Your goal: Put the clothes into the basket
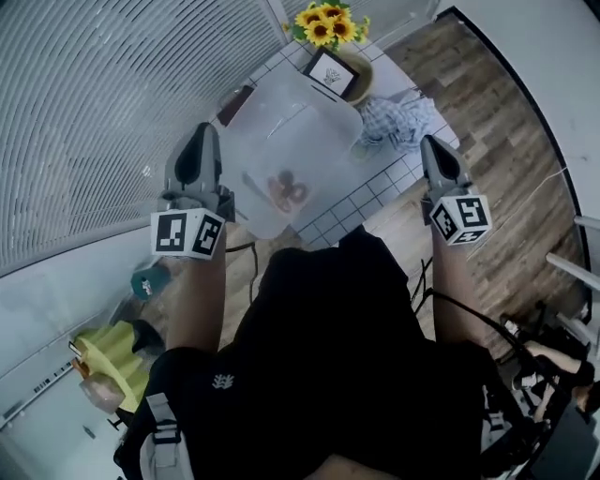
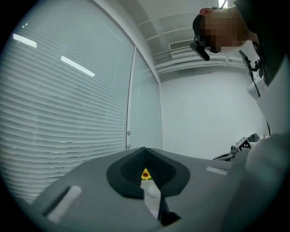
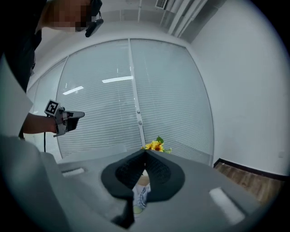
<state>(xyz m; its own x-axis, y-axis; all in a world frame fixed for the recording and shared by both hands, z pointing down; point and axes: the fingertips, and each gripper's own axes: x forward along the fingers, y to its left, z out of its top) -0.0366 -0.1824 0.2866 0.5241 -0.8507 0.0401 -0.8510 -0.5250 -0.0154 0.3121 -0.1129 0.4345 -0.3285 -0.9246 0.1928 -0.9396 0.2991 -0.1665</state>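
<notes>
Head view, near ground: the left gripper (image 1: 203,133) and the right gripper (image 1: 433,143) are held out level before the person's dark shirt (image 1: 328,337), well apart. In each gripper view the jaws are seen pressed together at the tips, with nothing between them. Both are judged clenched and empty.

Beyond them, a translucent basket (image 1: 314,94) stands on the white-tiled table (image 1: 373,186), ahead of the left gripper and between the two. A reddish item (image 1: 288,192) is seen through its wall but cannot be identified.

The checked cloth (image 1: 405,120) lies bunched on the tiles just beside the basket's right side. It is ahead of the right gripper's tips and slightly inward of them. No clear long axis is made out in the heap. The right gripper is judged the nearer, and its jaws would need to be opened before a grasp.

The cloth sits close to the table's right edge, beyond which wooden floor (image 1: 506,103) is open. Further back, a picture frame (image 1: 330,70) and a vase of sunflowers (image 1: 328,23) crowd the far side. The window blinds (image 1: 103,103) close off the left.
</notes>
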